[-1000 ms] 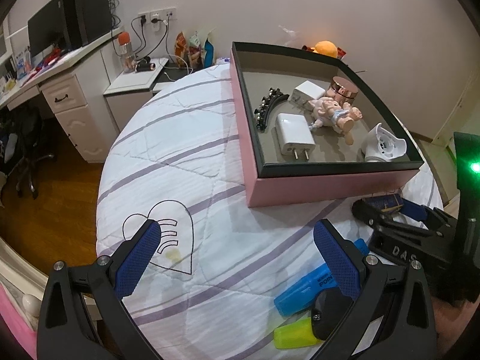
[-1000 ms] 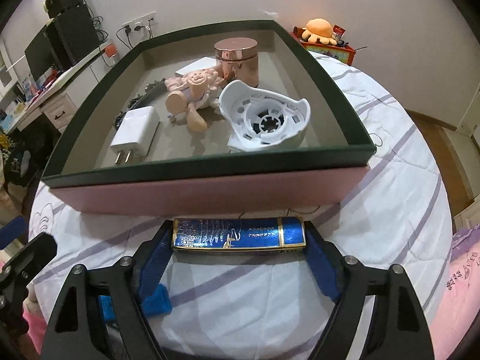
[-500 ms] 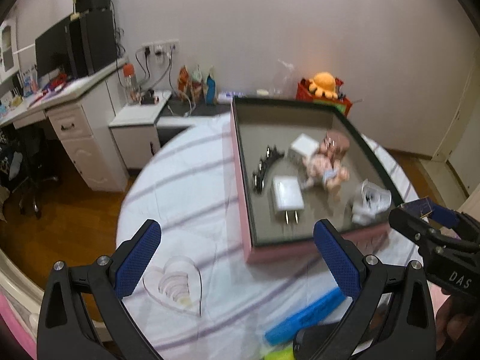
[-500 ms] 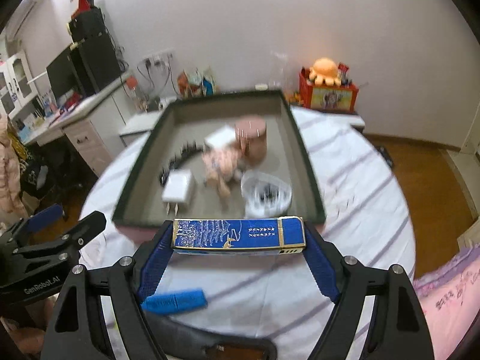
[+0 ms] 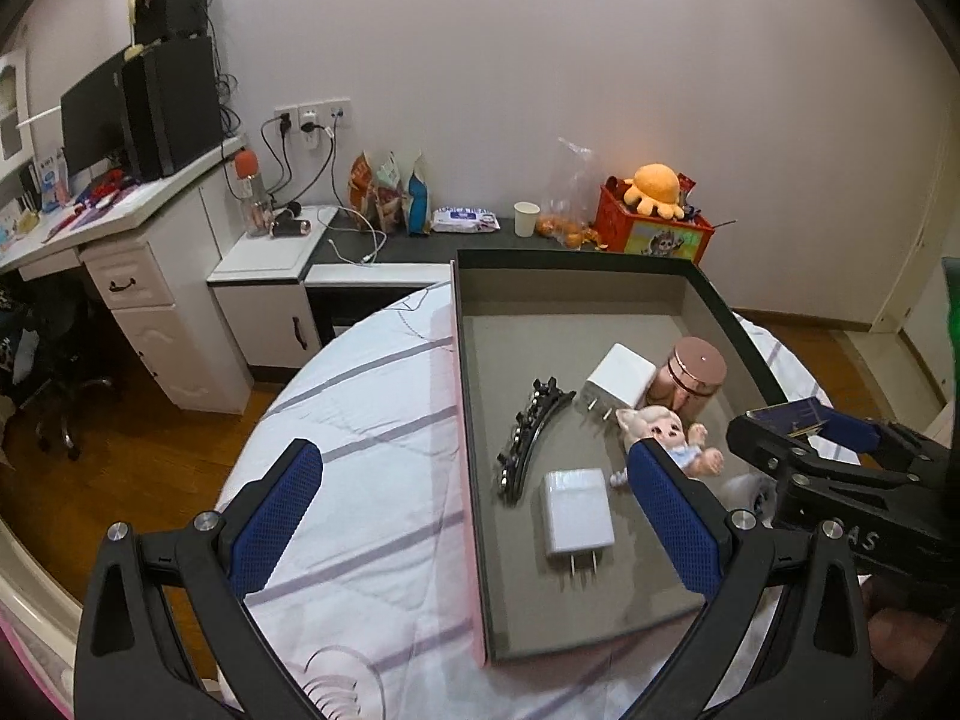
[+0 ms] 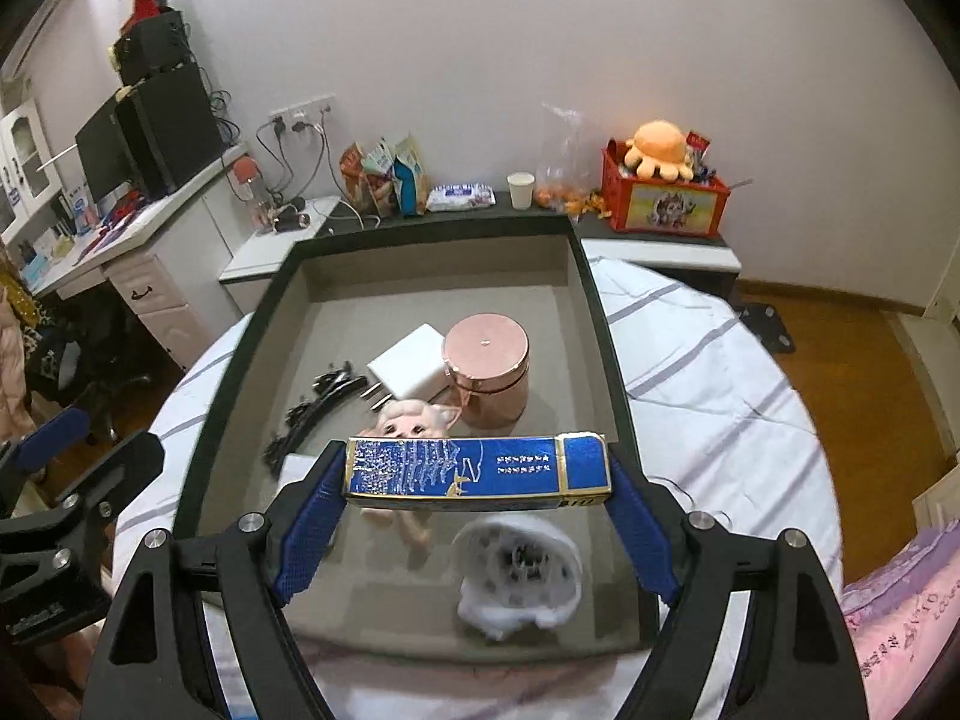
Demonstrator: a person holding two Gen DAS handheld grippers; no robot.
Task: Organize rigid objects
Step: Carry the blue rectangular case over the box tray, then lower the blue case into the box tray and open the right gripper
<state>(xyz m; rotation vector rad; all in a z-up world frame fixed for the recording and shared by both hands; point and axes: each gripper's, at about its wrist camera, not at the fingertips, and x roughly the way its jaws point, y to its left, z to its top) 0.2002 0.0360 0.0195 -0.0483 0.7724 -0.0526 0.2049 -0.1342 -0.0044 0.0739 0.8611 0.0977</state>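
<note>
Item: blue box [image 6: 477,471], clamped lengthwise in right hand-held gripper [image 6: 477,498], held above pink tray [image 5: 465,450] (near end). Left hand-held gripper [image 5: 474,516]: jaws wide apart, empty. Tray contents: 2 chargers, hair clip [image 5: 531,438], doll [image 5: 672,435], copper jar [image 6: 487,369].

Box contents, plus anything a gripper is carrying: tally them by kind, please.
White chargers: 2
Black hair clip: 1
Doll: 1
Rose-gold jar: 1
White perforated plastic piece: 1
Blue and gold box, held in the right gripper above the tray: 1
Total: 7
</note>
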